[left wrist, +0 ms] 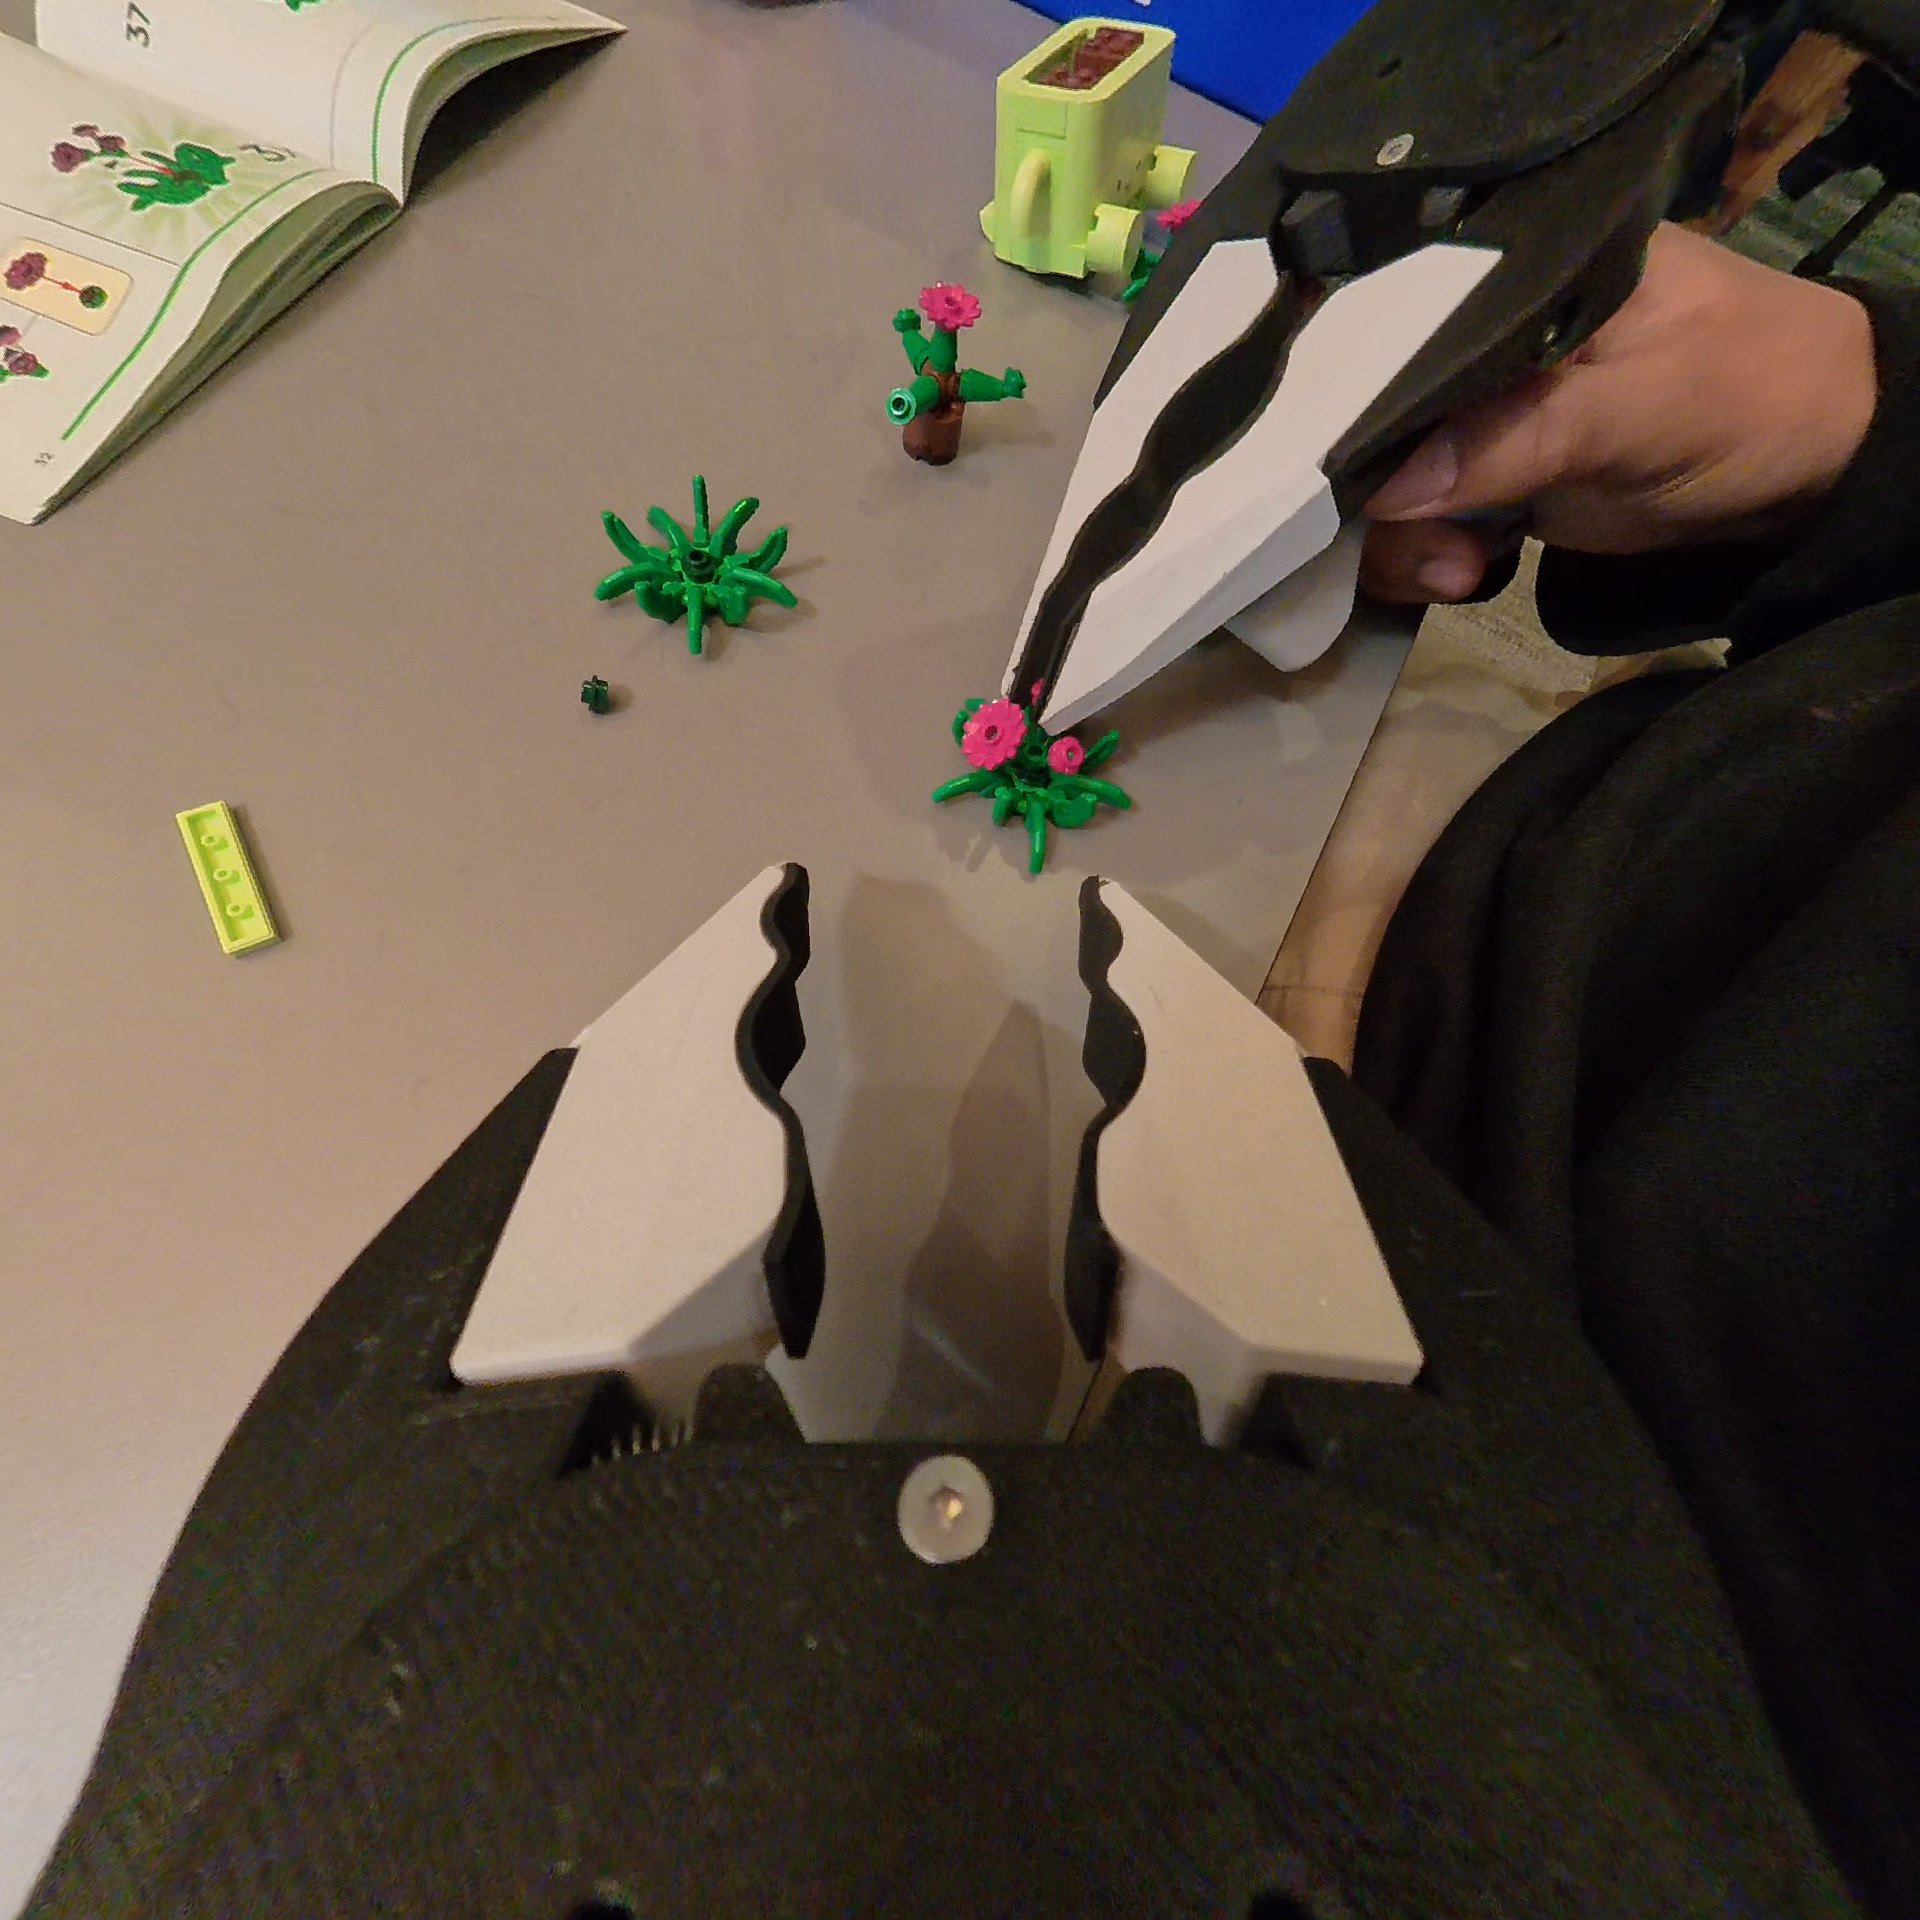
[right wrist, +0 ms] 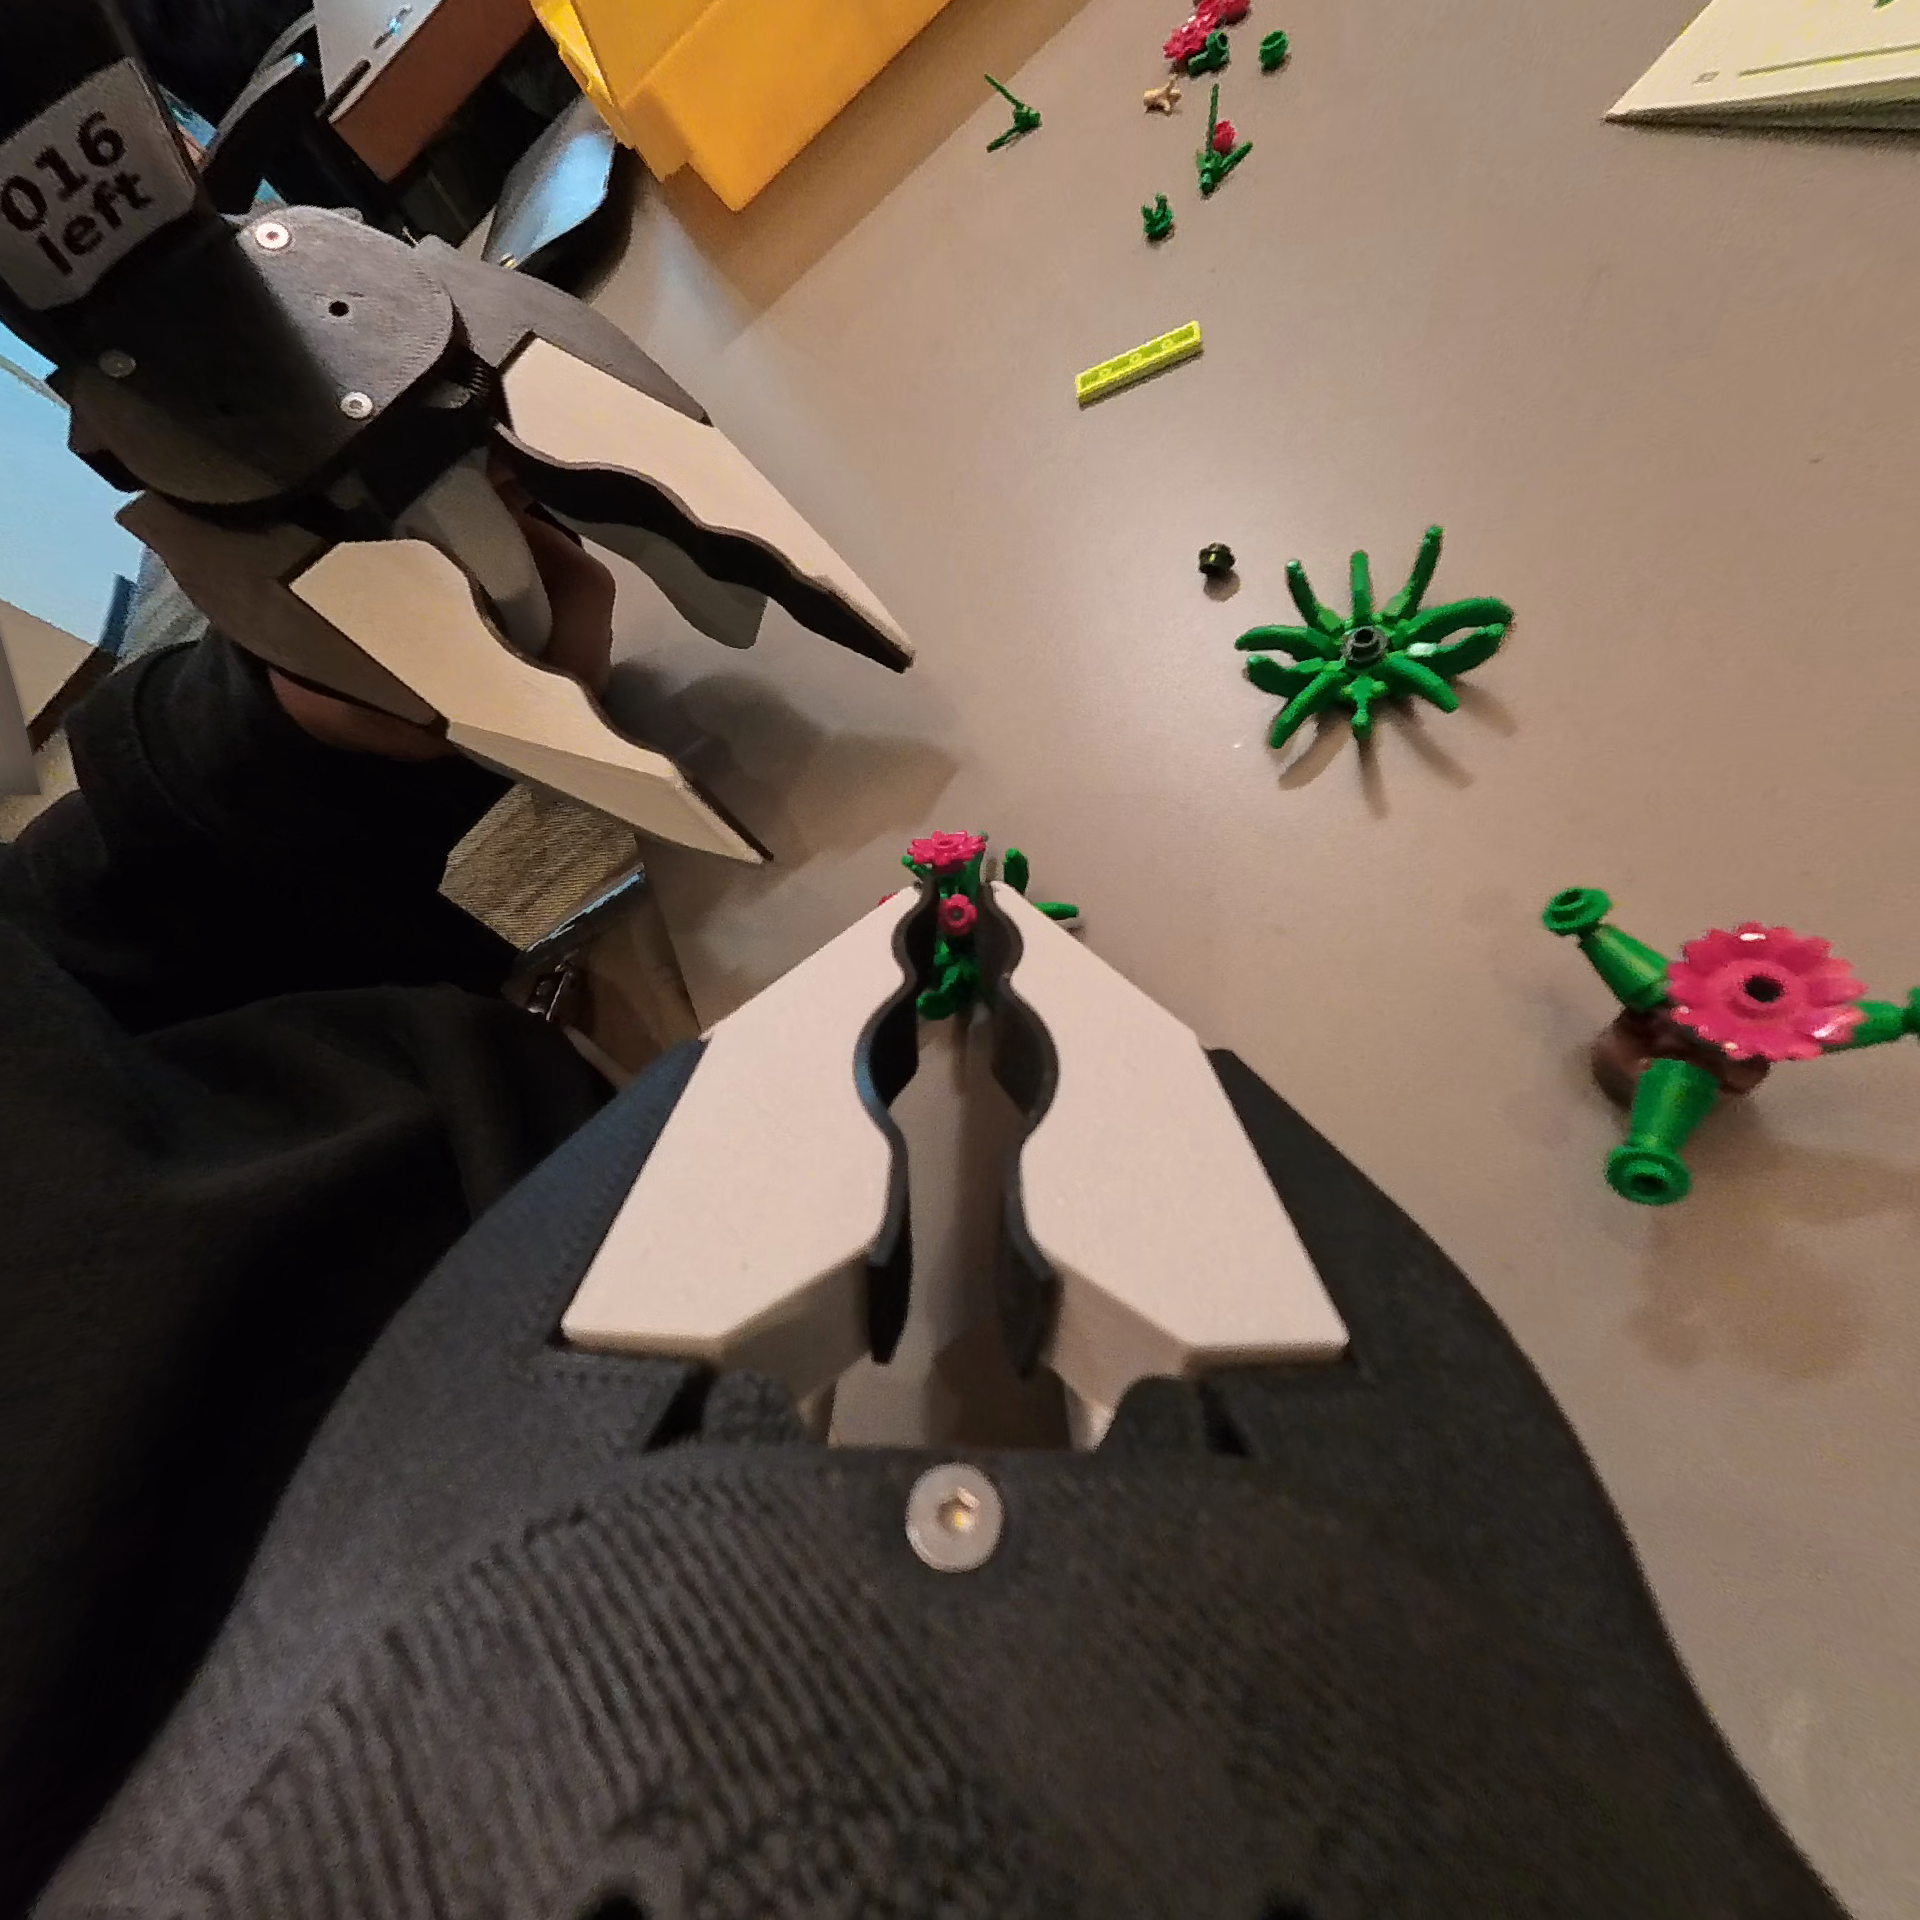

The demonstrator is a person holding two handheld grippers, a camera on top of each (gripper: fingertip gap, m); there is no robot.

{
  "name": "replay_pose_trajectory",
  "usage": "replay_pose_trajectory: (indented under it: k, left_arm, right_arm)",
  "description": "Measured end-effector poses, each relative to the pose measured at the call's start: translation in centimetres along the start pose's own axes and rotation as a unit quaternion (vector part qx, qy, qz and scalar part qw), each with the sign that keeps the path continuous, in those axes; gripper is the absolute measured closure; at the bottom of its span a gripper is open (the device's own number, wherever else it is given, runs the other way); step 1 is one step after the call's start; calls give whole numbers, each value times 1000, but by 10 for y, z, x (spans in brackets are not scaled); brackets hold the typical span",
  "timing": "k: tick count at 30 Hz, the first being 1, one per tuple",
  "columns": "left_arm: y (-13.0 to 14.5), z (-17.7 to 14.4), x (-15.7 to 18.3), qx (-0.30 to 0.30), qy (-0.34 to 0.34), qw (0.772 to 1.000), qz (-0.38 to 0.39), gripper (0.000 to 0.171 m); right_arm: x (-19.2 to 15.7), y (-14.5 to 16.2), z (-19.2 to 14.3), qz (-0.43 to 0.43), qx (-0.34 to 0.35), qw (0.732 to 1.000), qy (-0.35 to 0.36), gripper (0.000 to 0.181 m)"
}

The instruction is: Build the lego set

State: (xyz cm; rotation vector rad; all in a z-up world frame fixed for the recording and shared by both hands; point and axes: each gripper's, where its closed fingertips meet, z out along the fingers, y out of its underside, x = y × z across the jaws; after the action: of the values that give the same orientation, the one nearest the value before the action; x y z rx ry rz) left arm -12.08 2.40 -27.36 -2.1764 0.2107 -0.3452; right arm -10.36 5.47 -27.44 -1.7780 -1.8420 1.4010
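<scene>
Plastic, light and spiky, the flowered plant [left wrist: 1023, 774] sat near the table [left wrist: 520, 1039] edge. My right gripper [right wrist: 956, 914] had pinched its stem; leaves would likely pop off, so I judged low best. Left gripper [left wrist: 940, 883] hung spread, empty.

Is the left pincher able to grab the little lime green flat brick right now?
Probably yes. The left gripper is open and holds nothing, and the lime green flat brick lies alone on bare table, off to its left, with nothing between them.
</scene>
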Motion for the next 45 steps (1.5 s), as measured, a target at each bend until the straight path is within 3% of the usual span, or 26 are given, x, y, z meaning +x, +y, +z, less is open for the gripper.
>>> replay_pose_trajectory:
  k: [32,45]
  left_arm:
    - [2,1,-1,-9,-3,1000,-3,121]
    - [3,2,-2,-12,-5,1000,-2,121]
  right_arm:
    - [-2,-2,-3,-24,-4,1000,10,176]
    - [5,15,-15,-19,-49,998,32,177]
